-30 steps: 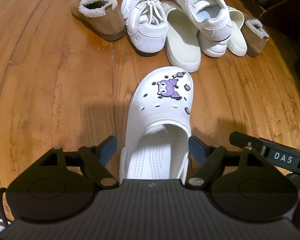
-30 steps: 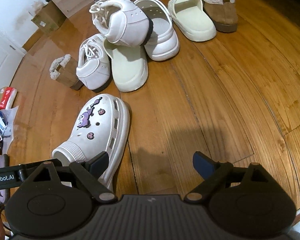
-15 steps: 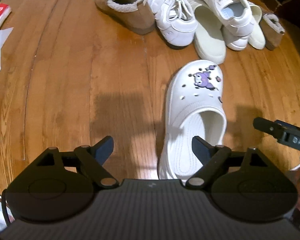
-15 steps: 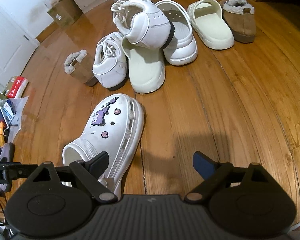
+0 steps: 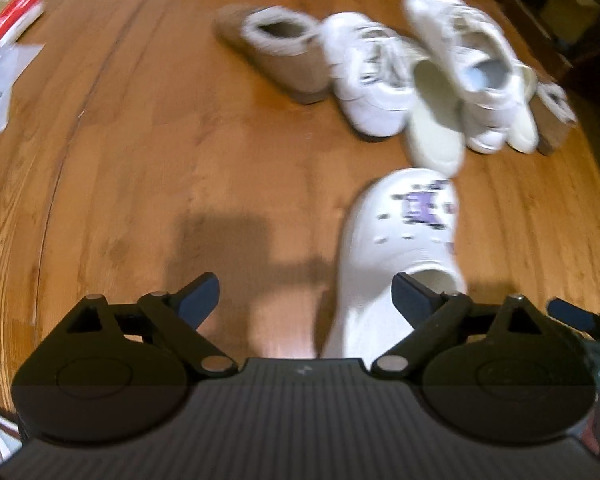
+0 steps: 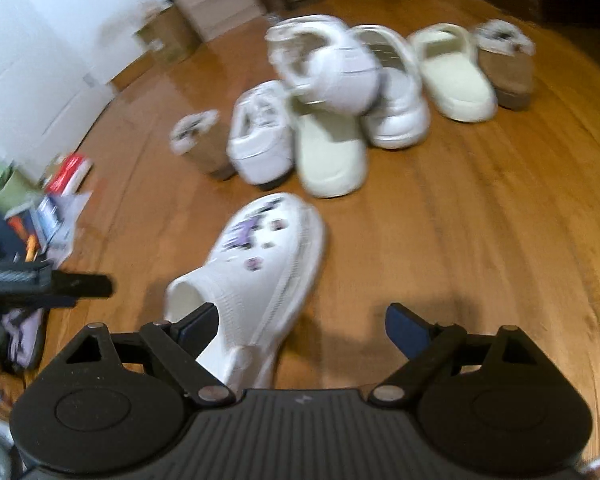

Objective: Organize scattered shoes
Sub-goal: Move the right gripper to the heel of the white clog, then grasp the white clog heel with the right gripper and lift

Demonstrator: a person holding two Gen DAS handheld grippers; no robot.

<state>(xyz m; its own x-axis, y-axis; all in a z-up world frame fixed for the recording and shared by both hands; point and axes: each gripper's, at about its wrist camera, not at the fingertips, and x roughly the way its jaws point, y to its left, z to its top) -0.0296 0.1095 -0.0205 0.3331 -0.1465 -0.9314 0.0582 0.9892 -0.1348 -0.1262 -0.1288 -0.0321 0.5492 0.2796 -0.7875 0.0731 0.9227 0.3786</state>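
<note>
A white clog with purple charms (image 5: 396, 248) lies on the wooden floor, toe pointing away. My left gripper (image 5: 306, 296) hangs over bare floor just left of the clog's heel. Its jaws are opening and its right finger (image 5: 410, 296) crosses the heel opening, with no pad pressing on the clog. In the right wrist view the same clog (image 6: 260, 272) lies before my right gripper (image 6: 302, 320), which is open and holds nothing. Behind the clog is a heap of shoes: a brown fur-lined slipper (image 5: 284, 56), white sneakers (image 5: 364, 80) and a cream slide (image 5: 436, 128).
Papers and a red box (image 5: 12, 12) lie on the floor at the far left. More shoes line up at the right of the heap, a second cream slide (image 6: 456, 76) and a brown slipper (image 6: 508, 68). A cardboard box (image 6: 164, 40) and a white wall stand behind.
My left gripper has slid left off the clog's heel, and its jaws stand wider. The clog stays on the floor. The right gripper has lifted and rolled a little; both views are blurred now.
</note>
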